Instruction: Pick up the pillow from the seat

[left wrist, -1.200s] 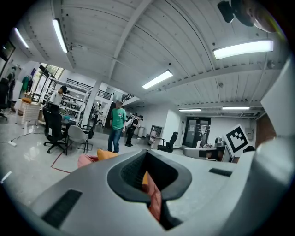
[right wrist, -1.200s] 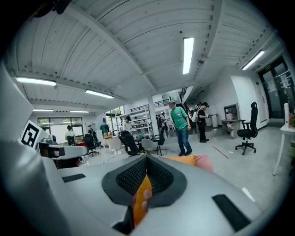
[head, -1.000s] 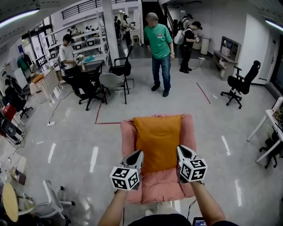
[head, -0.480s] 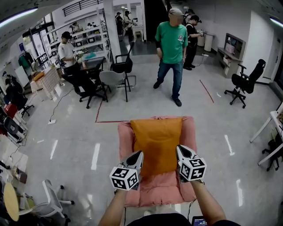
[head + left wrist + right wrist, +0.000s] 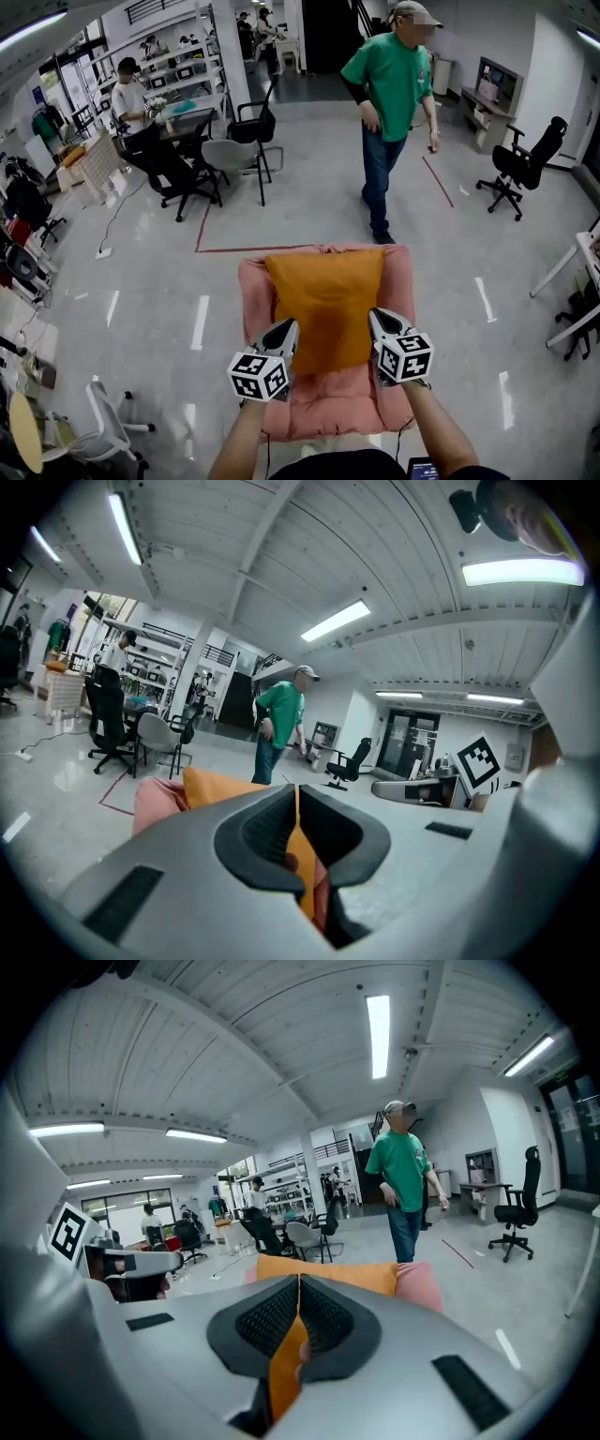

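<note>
An orange pillow point(image 5: 327, 300) hangs in front of the pink armchair point(image 5: 405, 281), covering its backrest and part of the seat. My left gripper point(image 5: 287, 330) is shut on the pillow's lower left corner, and orange fabric point(image 5: 300, 850) is pinched between its jaws in the left gripper view. My right gripper point(image 5: 375, 320) is shut on the lower right corner, with orange fabric point(image 5: 284, 1368) squeezed between its jaws in the right gripper view. The pillow's top edge point(image 5: 328, 1274) shows beyond the right gripper's jaws.
A person in a green shirt point(image 5: 392, 80) walks just beyond the armchair. Behind and to the left are office chairs point(image 5: 232, 157), desks and a seated person point(image 5: 129, 103). A black chair point(image 5: 521, 167) and a white table point(image 5: 589, 253) stand at the right. A white chair point(image 5: 108, 427) is near left.
The person in green has walked closer, toward the armchair's far right side. The view has shifted a little; both grippers keep their hold on the pillow's lower corners.
</note>
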Demonstrator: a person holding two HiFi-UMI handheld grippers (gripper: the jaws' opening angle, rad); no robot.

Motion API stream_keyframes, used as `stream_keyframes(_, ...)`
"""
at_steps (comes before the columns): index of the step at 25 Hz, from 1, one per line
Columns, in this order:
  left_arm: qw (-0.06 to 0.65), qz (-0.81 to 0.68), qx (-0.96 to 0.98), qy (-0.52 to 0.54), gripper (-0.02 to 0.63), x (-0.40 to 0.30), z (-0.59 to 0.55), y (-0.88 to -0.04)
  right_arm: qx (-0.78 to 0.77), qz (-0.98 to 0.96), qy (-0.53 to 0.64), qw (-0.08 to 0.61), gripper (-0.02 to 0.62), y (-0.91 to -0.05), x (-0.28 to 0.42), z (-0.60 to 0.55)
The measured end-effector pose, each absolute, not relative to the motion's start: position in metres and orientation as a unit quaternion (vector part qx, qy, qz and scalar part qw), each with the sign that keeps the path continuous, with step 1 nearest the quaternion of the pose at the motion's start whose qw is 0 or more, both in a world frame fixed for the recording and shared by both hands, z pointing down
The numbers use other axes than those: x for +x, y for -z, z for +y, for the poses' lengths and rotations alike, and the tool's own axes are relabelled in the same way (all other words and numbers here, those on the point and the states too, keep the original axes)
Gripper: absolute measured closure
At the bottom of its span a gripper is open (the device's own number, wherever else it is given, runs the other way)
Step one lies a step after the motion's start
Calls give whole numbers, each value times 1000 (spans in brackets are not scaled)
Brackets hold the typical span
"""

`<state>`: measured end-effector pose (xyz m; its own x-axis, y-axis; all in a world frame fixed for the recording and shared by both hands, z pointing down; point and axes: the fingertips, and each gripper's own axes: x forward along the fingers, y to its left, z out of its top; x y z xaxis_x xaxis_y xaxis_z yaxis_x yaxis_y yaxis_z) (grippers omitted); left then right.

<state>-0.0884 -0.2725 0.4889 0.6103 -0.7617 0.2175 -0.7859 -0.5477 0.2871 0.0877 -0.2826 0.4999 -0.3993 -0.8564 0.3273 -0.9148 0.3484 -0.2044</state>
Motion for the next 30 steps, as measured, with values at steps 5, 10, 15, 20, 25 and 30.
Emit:
stream_keyframes(5, 196, -429, 881, -39, 565, -85, -289, -503, 531, -821, -192, 87, 577, -513, 87, -297)
stream_keyframes(10, 209, -416, 884, -41, 489, -77, -306, -515, 528, -820, -204, 86, 575, -524, 91, -312)
stream_keyframes(15, 221, -421, 878, -54, 455, -74, -324, -534, 524, -817, -220, 103, 565, -543, 100, -328)
stream_keyframes(20, 238, -433, 867, -61, 429, -78, -340, -554, 517, -815, -234, 115, 505, -559, 103, -341)
stream_keyframes(25, 249, -452, 854, -68, 405, -88, -355, -573, 512, -813, -248, 123, 453, -576, 102, -355)
stream_keyframes(30, 266, -459, 844, -76, 385, -89, -366, -590, 506, -811, -265, 129, 385, -594, 106, -366)
